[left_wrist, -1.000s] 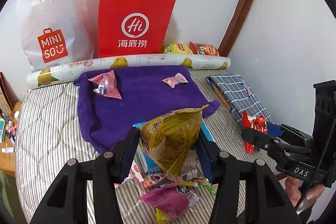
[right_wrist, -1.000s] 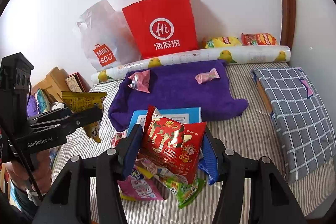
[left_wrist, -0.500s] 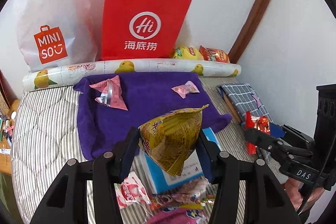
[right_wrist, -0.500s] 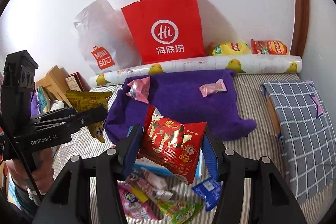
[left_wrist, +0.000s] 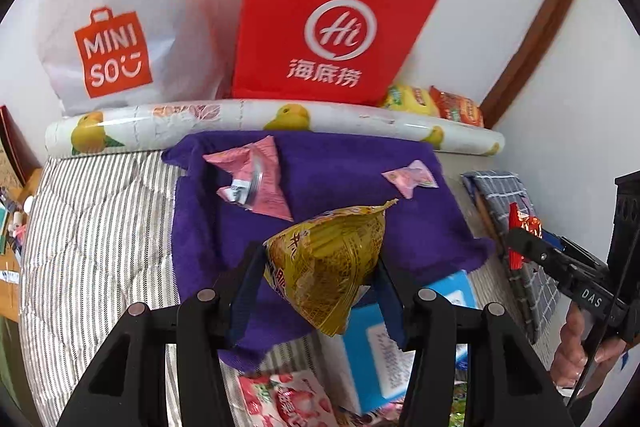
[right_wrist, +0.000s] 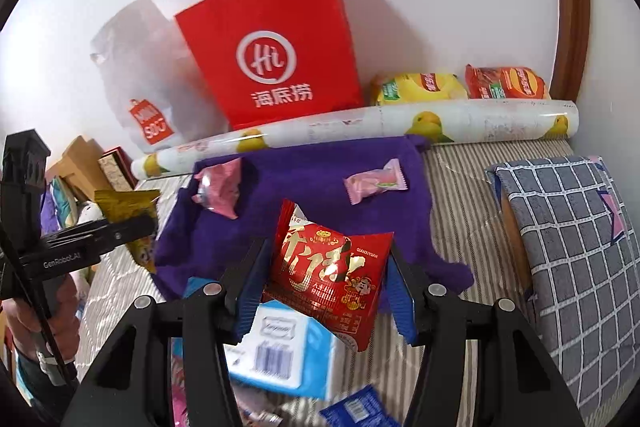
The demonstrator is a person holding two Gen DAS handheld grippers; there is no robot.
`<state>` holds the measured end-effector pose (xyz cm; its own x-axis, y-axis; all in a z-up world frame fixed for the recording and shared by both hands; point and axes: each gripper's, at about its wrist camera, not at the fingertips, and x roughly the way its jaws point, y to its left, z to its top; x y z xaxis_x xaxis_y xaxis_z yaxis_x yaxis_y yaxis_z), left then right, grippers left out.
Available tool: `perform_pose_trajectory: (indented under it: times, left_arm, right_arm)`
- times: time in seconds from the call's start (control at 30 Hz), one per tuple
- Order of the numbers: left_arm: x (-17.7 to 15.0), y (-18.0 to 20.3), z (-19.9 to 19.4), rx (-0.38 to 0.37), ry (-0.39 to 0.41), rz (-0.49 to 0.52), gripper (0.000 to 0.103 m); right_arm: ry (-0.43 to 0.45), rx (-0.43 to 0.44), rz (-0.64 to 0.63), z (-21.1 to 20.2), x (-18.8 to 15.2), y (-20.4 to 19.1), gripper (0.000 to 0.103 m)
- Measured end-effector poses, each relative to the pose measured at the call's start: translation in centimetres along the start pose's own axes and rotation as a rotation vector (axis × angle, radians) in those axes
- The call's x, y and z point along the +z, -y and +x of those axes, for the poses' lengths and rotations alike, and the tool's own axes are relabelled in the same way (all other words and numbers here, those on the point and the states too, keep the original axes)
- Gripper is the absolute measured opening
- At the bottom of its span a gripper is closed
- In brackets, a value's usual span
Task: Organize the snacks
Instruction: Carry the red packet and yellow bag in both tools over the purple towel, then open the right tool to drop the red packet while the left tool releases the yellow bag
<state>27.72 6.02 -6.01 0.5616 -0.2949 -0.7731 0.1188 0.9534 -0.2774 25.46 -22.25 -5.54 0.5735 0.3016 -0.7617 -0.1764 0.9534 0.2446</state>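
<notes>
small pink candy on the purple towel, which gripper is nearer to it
Right. The right gripper, holding a red snack packet, sits just below the small pink candy; the left gripper, with its yellow packet, is farther left.

A crinkled yellow packet [left_wrist: 326, 267] and a glossy red packet [right_wrist: 326, 273] hang tilted above the purple towel's [left_wrist: 340, 171] near edge; two pink packets [left_wrist: 256, 179] [left_wrist: 410, 178] lie on the towel.

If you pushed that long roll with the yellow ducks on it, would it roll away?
Probably a little. The duck-print roll is a long round tube lying on its side, so a sideways push could set it rolling. It likely would not go far: the red paper bag stands right behind it and the purple towel lies against its front. The soft striped bedding might slow it too.
</notes>
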Motion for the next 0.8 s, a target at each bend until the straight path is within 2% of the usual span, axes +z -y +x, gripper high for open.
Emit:
perform_pose_trajectory:
  times: [0.5,0.8]
  left_arm:
    - [0.7,-2.7,4.9,0.027,-0.071,-0.059,0.051]
    - [0.9,-3.0,7.1,0.045,-0.106,-0.052,0.051]
  right_arm:
    - [-0.068,-0.006,-0.029,6.6,1.7,1.4,0.055]
    - [-0.127,-0.021,-0.057,10.1,1.9,1.8,0.055]
